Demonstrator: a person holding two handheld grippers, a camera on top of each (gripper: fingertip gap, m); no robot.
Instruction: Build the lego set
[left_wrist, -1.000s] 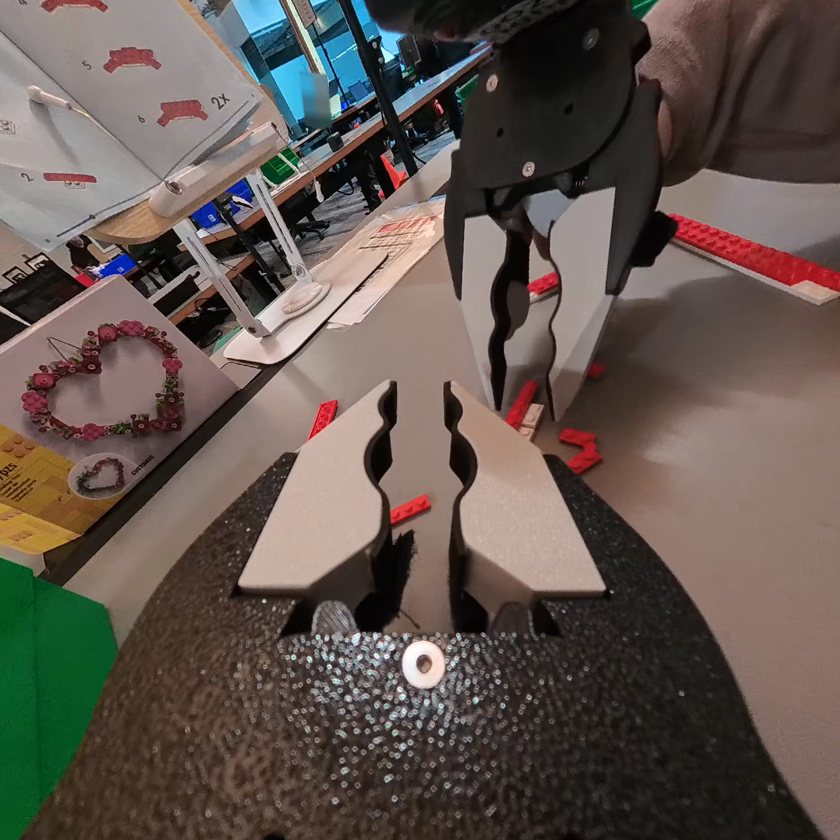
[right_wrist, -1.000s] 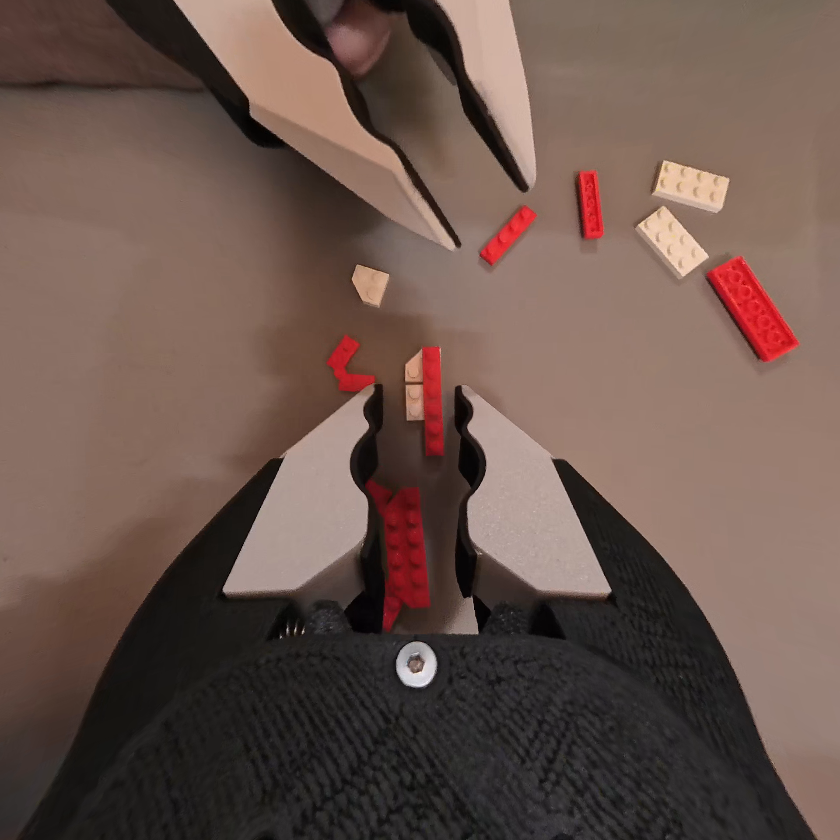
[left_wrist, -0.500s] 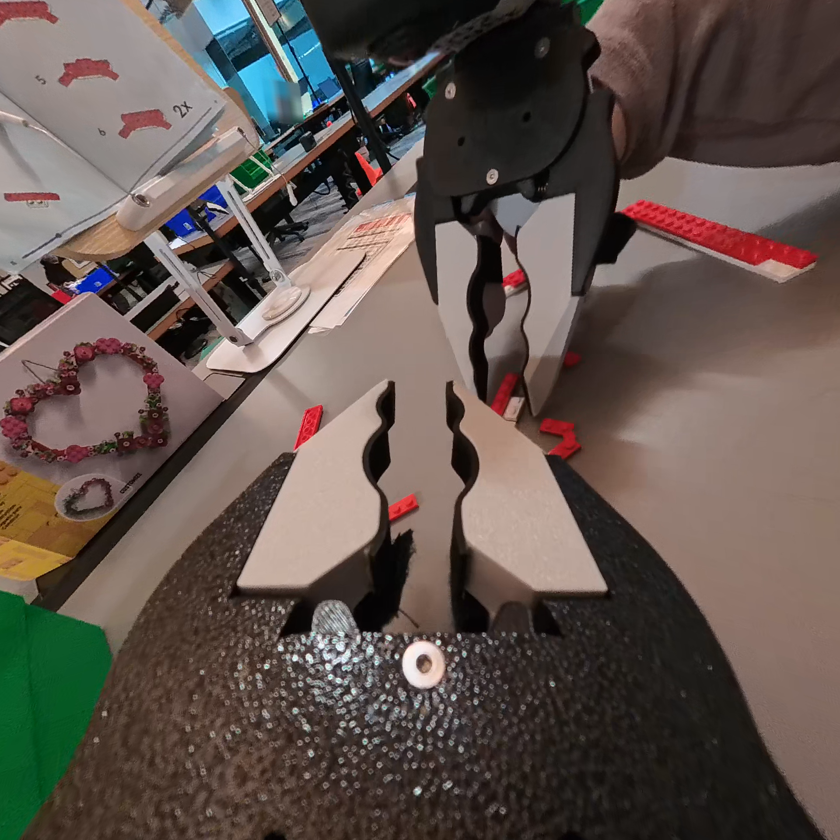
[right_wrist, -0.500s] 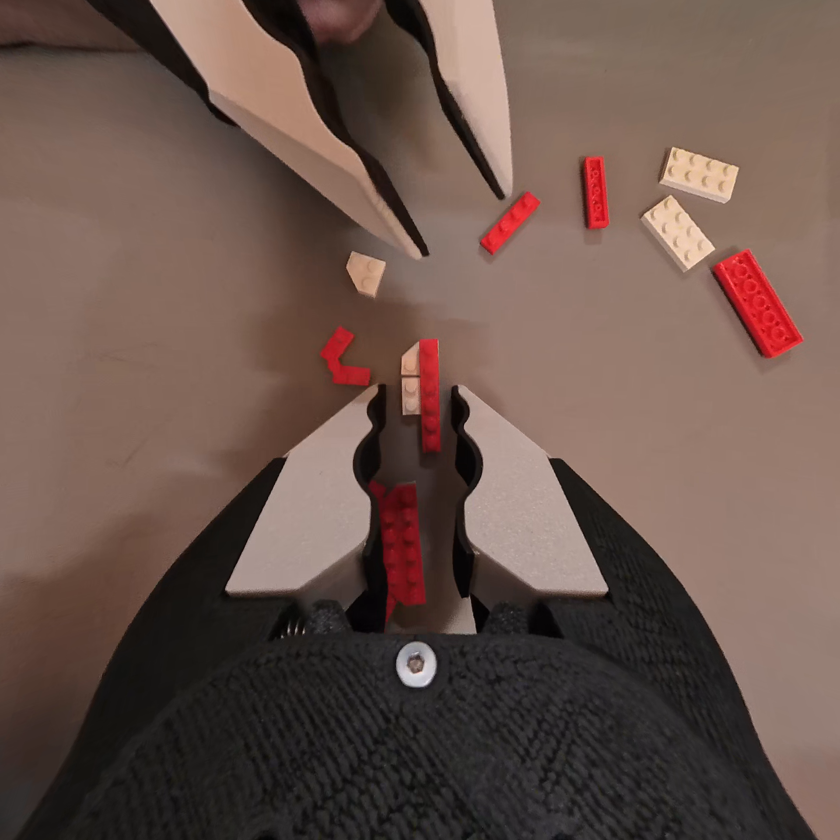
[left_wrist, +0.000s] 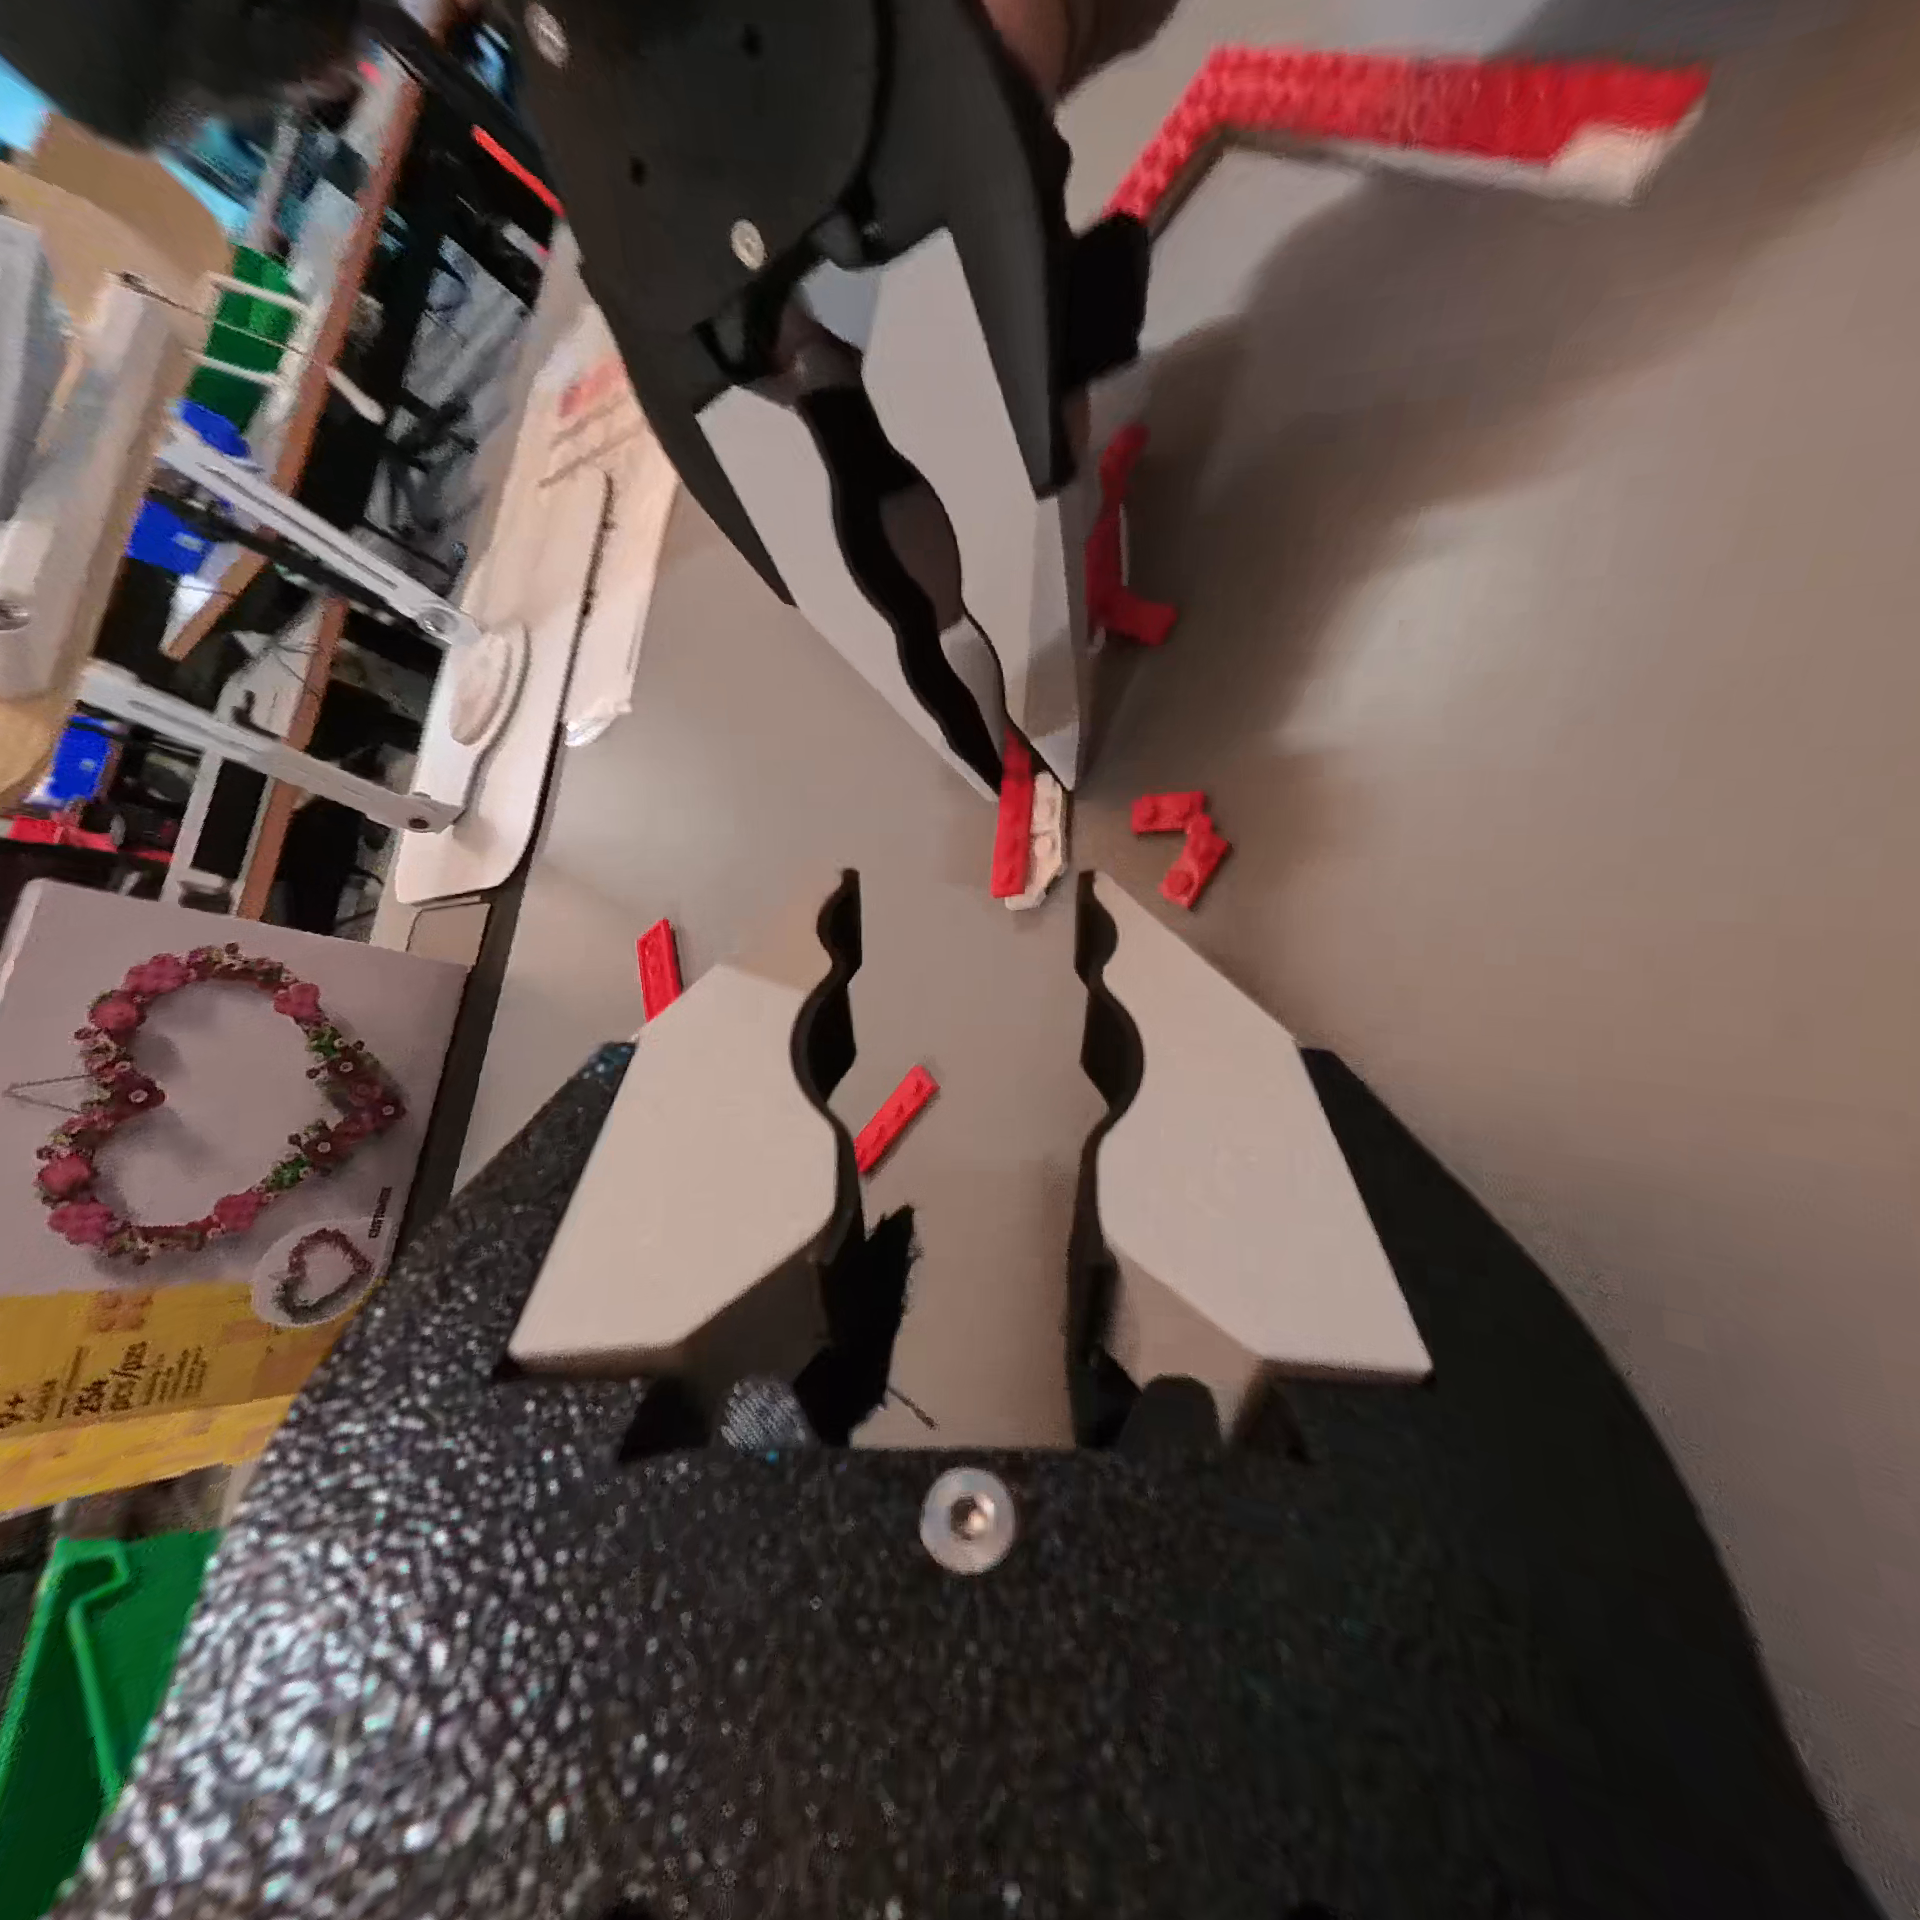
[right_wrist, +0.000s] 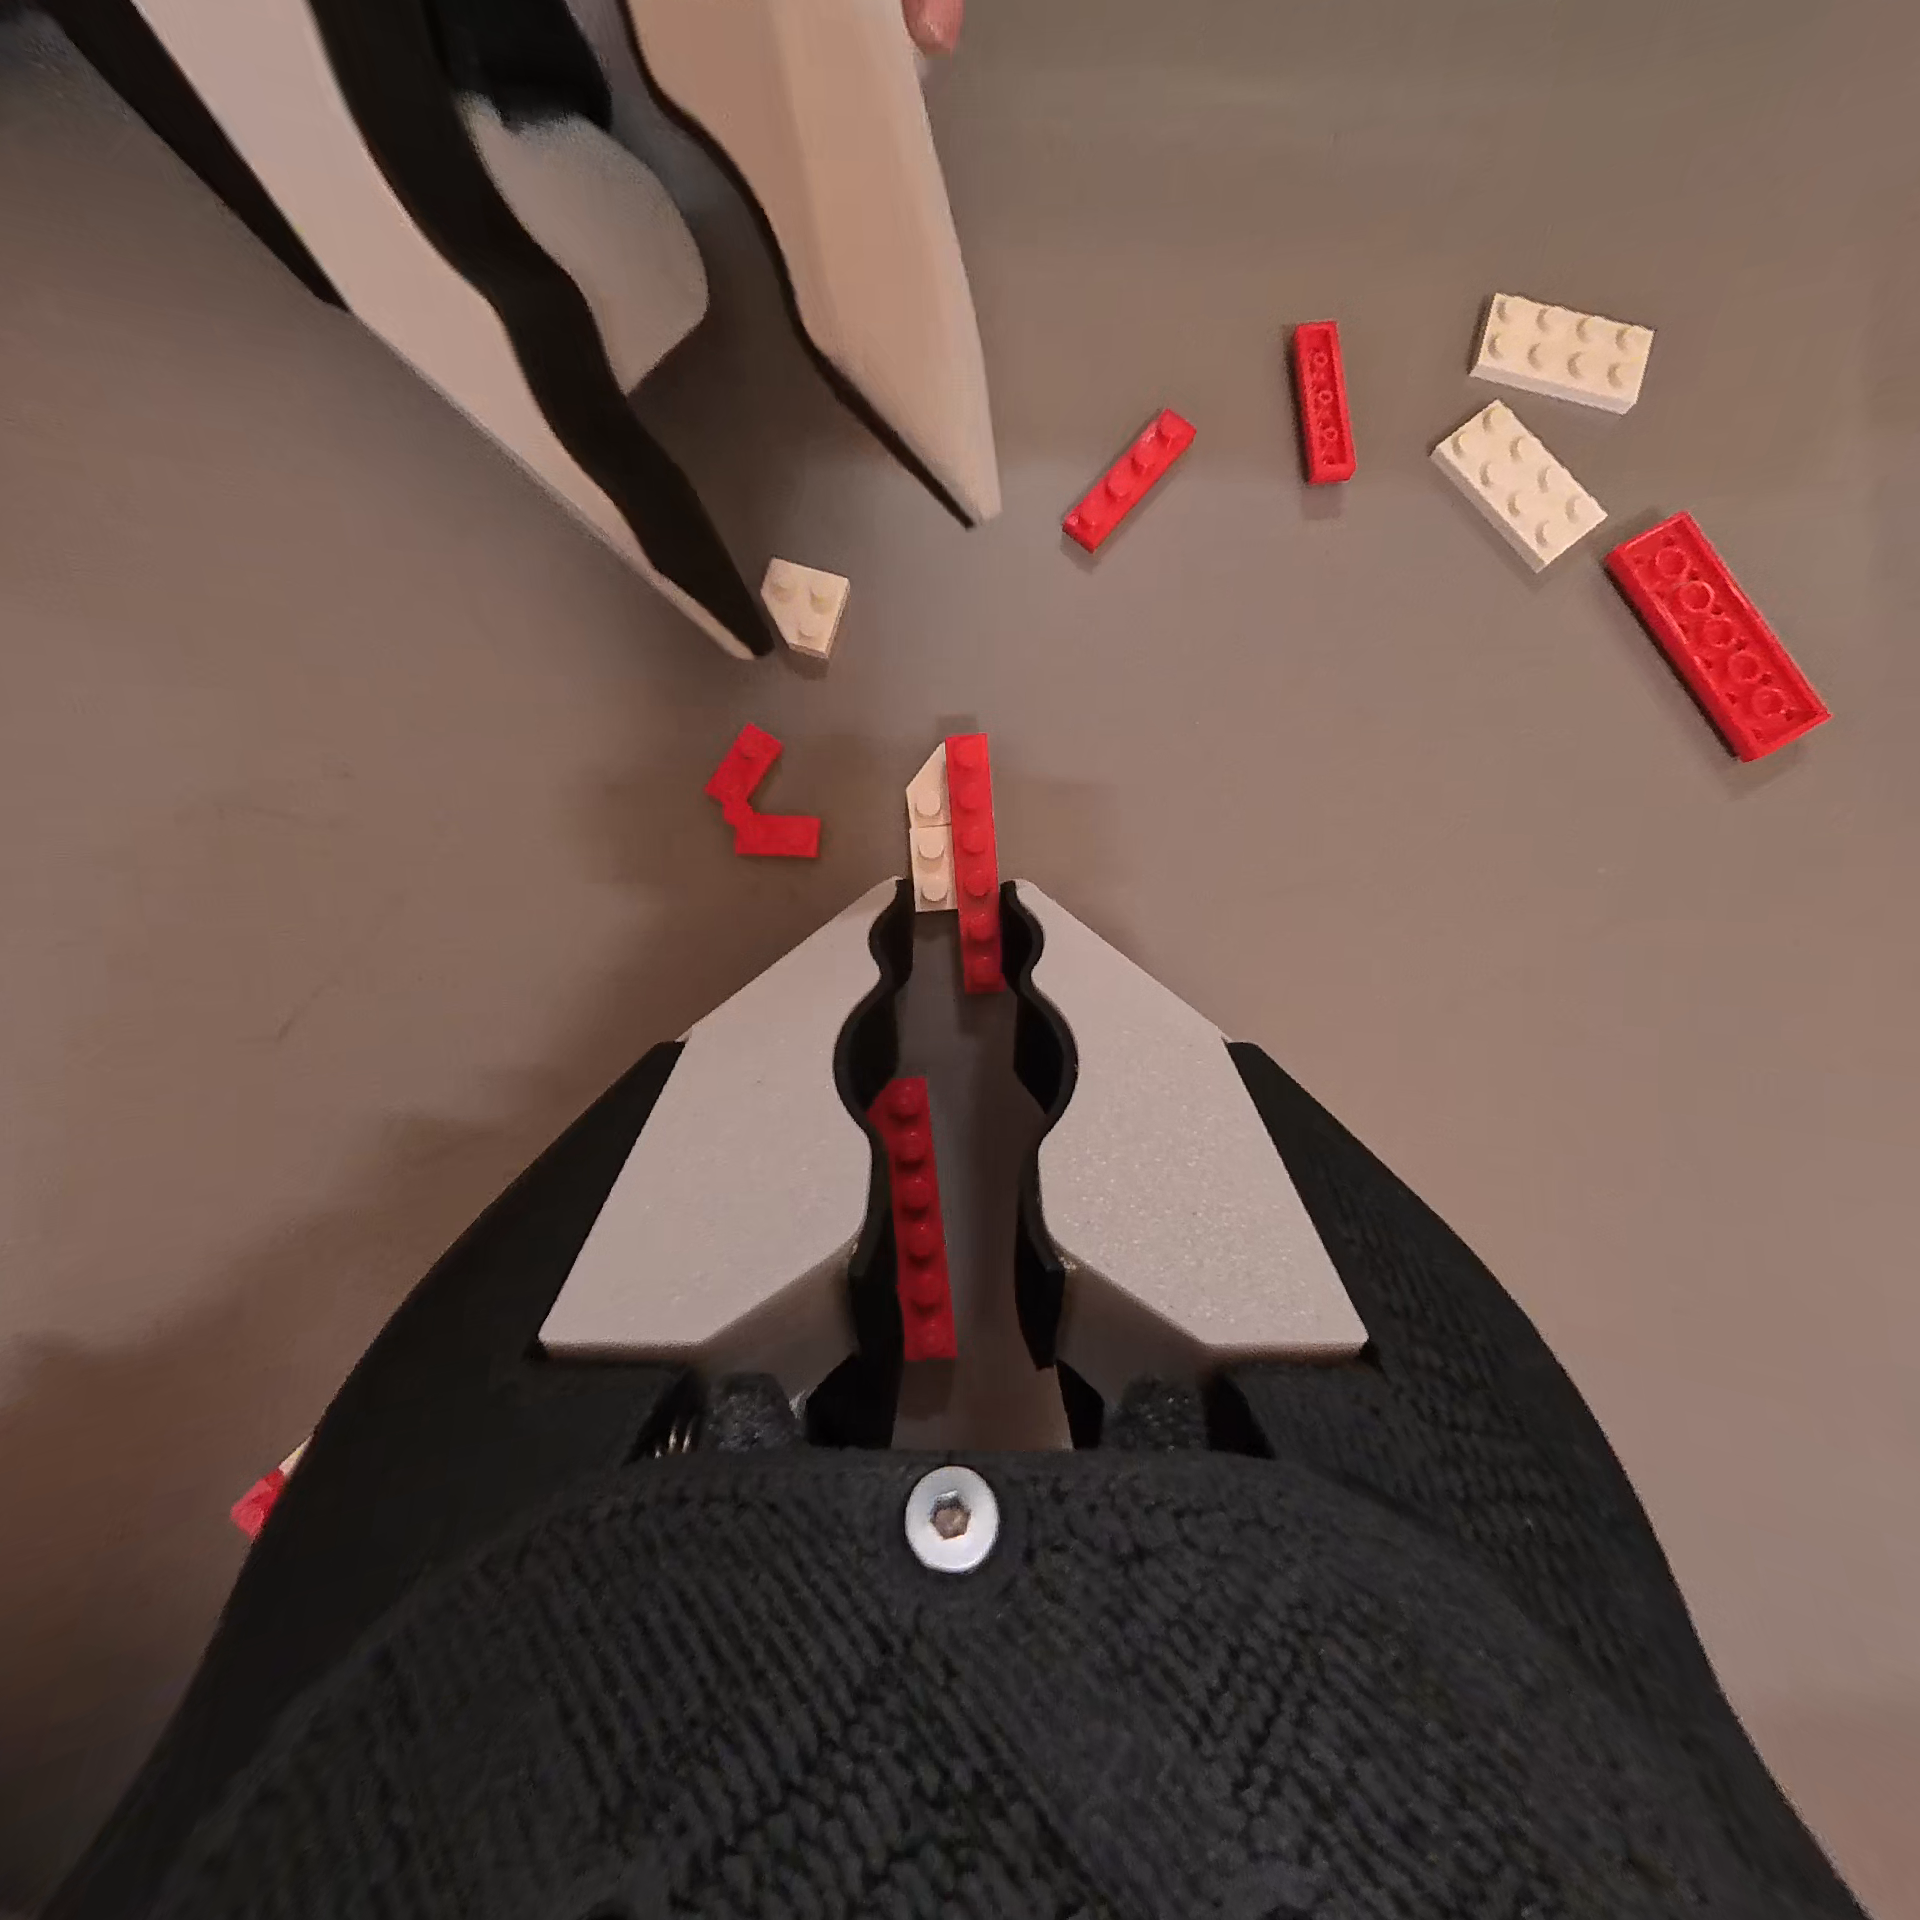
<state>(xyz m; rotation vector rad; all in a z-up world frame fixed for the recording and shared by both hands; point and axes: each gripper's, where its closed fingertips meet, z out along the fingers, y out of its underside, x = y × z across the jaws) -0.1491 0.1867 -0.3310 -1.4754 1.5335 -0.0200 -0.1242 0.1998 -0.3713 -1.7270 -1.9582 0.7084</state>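
While your right gripper (right_wrist: 956, 894) has come lower since a moment ago, its jaws have narrowed around the small red and cream plate assembly (right_wrist: 958, 857) on the grey table (right_wrist: 312, 935). The right finger touches the red strip; on the left side a thin gap to the cream part seems to remain, so I judge the pick is not yet finished. A long red studded plate (right_wrist: 916, 1216) lies under the gripper, between its fingers, not held.

Your left gripper (left_wrist: 966, 894) has opened wider than before and has moved nearer; its jaws are well apart and hold nothing. In the right wrist view one of its tips is just beside the small cream wedge plate (right_wrist: 805, 608). Farther away lie the red L-shaped piece (right_wrist: 764, 795), loose red and cream bricks, and the long red strip (left_wrist: 1455, 104).
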